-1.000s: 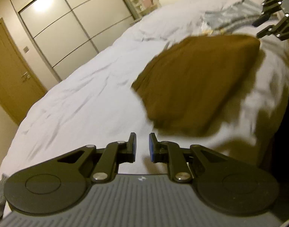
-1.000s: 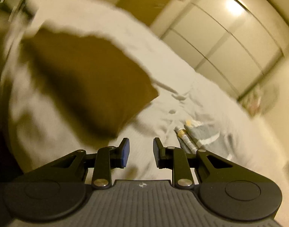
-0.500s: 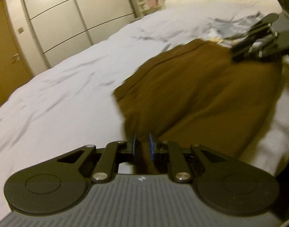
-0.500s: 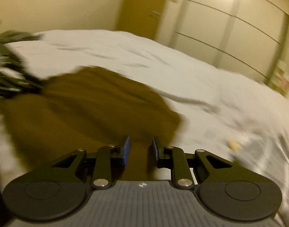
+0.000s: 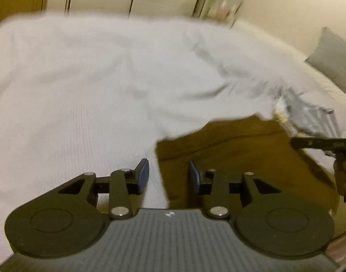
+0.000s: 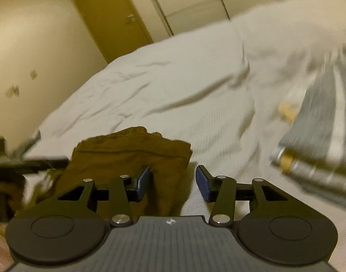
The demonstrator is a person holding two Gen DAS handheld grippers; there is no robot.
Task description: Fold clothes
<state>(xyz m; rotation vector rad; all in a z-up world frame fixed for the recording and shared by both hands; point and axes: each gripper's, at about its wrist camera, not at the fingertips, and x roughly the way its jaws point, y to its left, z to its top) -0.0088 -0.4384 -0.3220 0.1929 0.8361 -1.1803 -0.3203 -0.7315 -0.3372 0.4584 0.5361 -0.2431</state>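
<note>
Lying folded on the bed [image 5: 82,90], the brown garment [image 5: 241,158] is sitting at your 12 o'clock; both grippers' [image 5: 168,176] [image 6: 173,181] jaws are gaping, released. Snagging its stacked edges risks undoing the layers.

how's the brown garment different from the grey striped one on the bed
The brown garment is plain dark brown; the grey striped garment is pale with stripes and yellowish trim. The brown one lies folded, right in front of both open grippers; the grey one lies off to the side. Both rest on the white bedding.

Both tongs — left [image 5: 168,176], right [image 6: 173,181] — agape
</note>
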